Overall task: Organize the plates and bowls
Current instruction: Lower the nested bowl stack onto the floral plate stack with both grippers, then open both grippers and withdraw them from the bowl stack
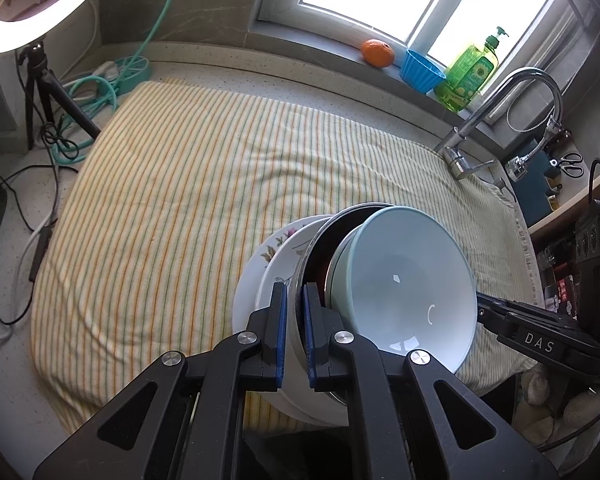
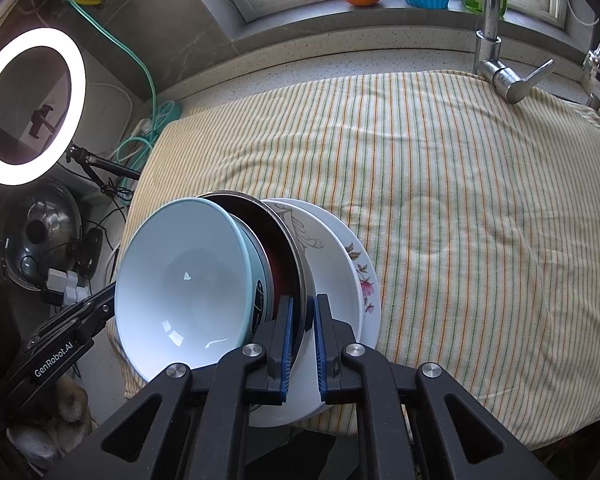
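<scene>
- Your left gripper (image 1: 296, 332) has its blue-padded fingers (image 1: 281, 332) nearly closed, pinching the rim of the round stainless-steel bowl with a dark red inside (image 1: 320, 256); one pad sits outside the wall, the other inside.
- Your right gripper (image 2: 302, 344) grips the same steel bowl's rim (image 2: 288, 240) on the opposite side, its fingers (image 2: 286, 344) just as narrow, one on each face of the wall.
- The steel bowl stands tilted on edge, not flat.
- A pale blue ceramic bowl with a white inside (image 1: 404, 284) nests in the steel bowl, tipped with it, its opening facing each camera.
- Behind the steel bowl lie a white plate with a feather-like pattern (image 2: 324, 240) and, under it, a white plate with a pink flower print (image 2: 364, 276); the steel bowl leans against them.
- The whole stack rests near the front edge of the surface, on a yellow towel with orange and green stripes (image 1: 204, 184) that covers most of it.
- At the towel's far right corner stands a chrome tap (image 1: 500, 112).
- On the window sill beyond the far edge sit an orange fruit (image 1: 377, 53), a blue fluted cup (image 1: 422, 70) and a green soap bottle with a pump (image 1: 470, 74), side by side.
- A lit ring light (image 2: 32, 104) stands past the towel's left edge.
</scene>
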Demonstrator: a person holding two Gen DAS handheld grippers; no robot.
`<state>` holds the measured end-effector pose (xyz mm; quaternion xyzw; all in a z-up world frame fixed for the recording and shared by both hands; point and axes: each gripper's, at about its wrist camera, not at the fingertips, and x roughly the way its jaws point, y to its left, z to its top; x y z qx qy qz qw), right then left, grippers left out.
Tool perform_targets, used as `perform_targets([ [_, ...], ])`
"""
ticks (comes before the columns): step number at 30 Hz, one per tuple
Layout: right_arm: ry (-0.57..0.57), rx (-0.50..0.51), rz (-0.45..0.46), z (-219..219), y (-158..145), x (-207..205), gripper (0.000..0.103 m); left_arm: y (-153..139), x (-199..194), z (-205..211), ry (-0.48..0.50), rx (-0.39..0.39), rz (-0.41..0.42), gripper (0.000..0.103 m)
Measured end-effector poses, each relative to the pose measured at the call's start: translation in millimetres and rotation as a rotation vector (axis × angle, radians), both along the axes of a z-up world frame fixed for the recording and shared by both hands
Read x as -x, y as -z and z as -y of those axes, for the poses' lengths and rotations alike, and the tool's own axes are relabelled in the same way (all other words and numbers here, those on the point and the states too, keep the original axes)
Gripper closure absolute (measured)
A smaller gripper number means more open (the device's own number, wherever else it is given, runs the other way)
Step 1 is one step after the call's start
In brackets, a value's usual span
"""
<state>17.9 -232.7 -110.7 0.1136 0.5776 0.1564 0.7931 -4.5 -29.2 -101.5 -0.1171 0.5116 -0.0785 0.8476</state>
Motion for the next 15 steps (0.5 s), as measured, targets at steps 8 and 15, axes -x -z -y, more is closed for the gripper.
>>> perform_targets([
  [8, -0.004, 0.007, 0.016, 1.1, -3.3, 0.2, 0.091, 0.8, -0.2, -0.9, 0.005, -0.002, -0.005, 0.093],
  [15, 0.022, -0.011, 0.032, 10.1, -8.8, 1.4, 0.083, -2.2, 2.2, -6.4, 0.004, 0.008, -0.002, 0.089],
])
